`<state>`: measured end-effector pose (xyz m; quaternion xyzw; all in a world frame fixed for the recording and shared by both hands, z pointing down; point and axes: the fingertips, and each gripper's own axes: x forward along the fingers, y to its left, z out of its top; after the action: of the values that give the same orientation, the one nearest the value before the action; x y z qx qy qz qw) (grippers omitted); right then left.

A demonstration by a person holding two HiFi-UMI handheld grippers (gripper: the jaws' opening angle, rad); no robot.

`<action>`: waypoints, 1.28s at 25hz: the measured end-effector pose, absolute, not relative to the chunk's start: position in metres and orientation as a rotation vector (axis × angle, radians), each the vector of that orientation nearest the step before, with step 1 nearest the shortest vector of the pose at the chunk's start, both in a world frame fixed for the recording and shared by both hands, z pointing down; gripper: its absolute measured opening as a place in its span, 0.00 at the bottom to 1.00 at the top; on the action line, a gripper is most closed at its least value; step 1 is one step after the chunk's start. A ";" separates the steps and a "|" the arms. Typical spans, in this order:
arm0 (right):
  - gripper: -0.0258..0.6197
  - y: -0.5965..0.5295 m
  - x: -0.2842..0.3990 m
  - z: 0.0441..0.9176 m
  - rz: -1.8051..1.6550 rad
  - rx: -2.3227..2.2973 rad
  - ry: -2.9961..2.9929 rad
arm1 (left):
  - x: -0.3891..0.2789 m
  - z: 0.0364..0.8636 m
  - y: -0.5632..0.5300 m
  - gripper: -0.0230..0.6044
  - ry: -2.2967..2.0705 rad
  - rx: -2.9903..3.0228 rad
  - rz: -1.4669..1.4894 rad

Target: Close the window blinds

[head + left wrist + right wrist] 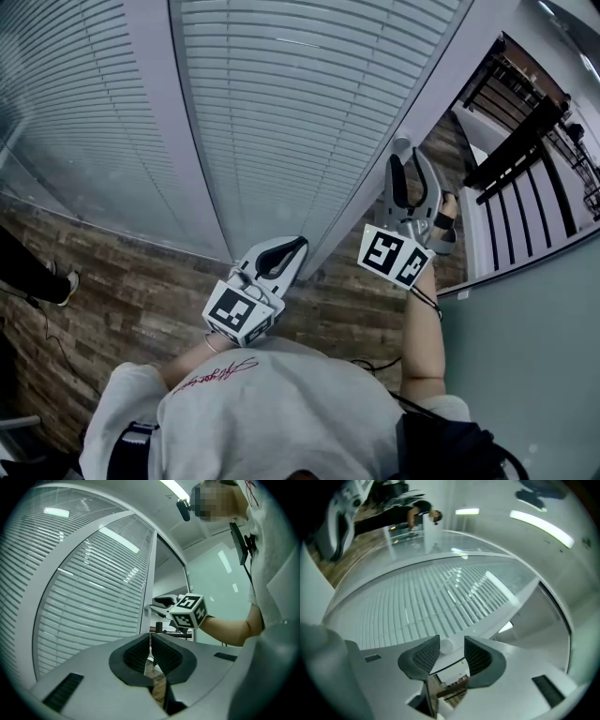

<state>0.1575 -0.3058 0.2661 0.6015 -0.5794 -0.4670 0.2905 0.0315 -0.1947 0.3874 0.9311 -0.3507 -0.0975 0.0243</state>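
White slatted window blinds; brown wood-grain plank floor; pale green wall; black-and-white square markers on the grey left gripper and right gripper.

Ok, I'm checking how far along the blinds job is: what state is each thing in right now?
window blinds: lowered, slats look tilted nearly shut
right gripper: open, at the window frame
left gripper: shut, nothing in it
white knob: between the right gripper's jaws, not clamped
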 end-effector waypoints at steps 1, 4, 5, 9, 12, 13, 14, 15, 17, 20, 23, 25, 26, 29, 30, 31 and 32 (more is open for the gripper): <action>0.31 -0.296 0.159 0.266 -1.196 1.698 -1.623 | 0.029 0.390 -0.195 0.07 -1.094 2.885 -0.309; 0.18 -0.270 0.157 0.267 -1.086 1.879 -1.814 | 0.018 0.385 -0.197 0.07 -1.125 2.885 -0.325; 0.12 -0.264 0.155 0.267 -1.065 1.912 -1.868 | 0.015 0.382 -0.199 0.07 -1.131 2.882 -0.325; 0.09 -0.247 0.149 0.276 -0.959 2.045 -2.065 | 0.009 0.376 -0.209 0.07 -1.150 2.878 -0.330; 0.08 -0.237 0.142 0.301 -0.796 2.081 -2.159 | 0.003 0.378 -0.209 0.07 -1.149 2.871 -0.324; 0.08 -0.234 0.139 0.312 -0.722 2.083 -2.188 | 0.002 0.381 -0.208 0.07 -1.145 2.875 -0.324; 0.07 -0.231 0.135 0.321 -0.657 2.082 -2.219 | 0.001 0.383 -0.208 0.07 -1.139 2.879 -0.324; 0.07 -0.228 0.131 0.328 -0.606 2.079 -2.249 | 0.000 0.384 -0.208 0.07 -1.131 2.883 -0.322; 0.07 -0.223 0.123 0.339 -0.536 2.078 -2.297 | -0.003 0.383 -0.209 0.07 -1.119 2.883 -0.313; 0.07 -0.214 0.112 0.352 -0.458 2.105 -2.360 | -0.008 0.387 -0.211 0.07 -1.100 2.887 -0.301; 0.07 -0.209 0.106 0.361 -0.366 2.124 -2.410 | -0.011 0.394 -0.210 0.07 -1.077 2.893 -0.284; 0.07 -0.204 0.105 0.360 -0.359 2.123 -2.414 | -0.010 0.395 -0.205 0.07 -1.072 2.896 -0.281; 0.07 -0.201 0.105 0.358 -0.373 2.120 -2.413 | -0.009 0.393 -0.203 0.07 -1.074 2.898 -0.282; 0.07 -0.194 0.106 0.352 -0.397 2.105 -2.406 | -0.006 0.385 -0.198 0.07 -1.072 2.903 -0.291; 0.07 -0.192 0.106 0.350 -0.395 2.102 -2.404 | -0.006 0.382 -0.196 0.07 -1.070 2.905 -0.297; 0.07 -0.190 0.106 0.349 -0.393 2.101 -2.404 | -0.006 0.379 -0.194 0.07 -1.071 2.908 -0.305; 0.07 -0.186 0.107 0.348 -0.392 2.101 -2.403 | -0.006 0.377 -0.190 0.07 -1.075 2.909 -0.312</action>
<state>0.1072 -0.1864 0.3482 0.6529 -0.7467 -0.1218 -0.0370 -0.0058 -0.1904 0.3770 0.9332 -0.3449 -0.1001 0.0123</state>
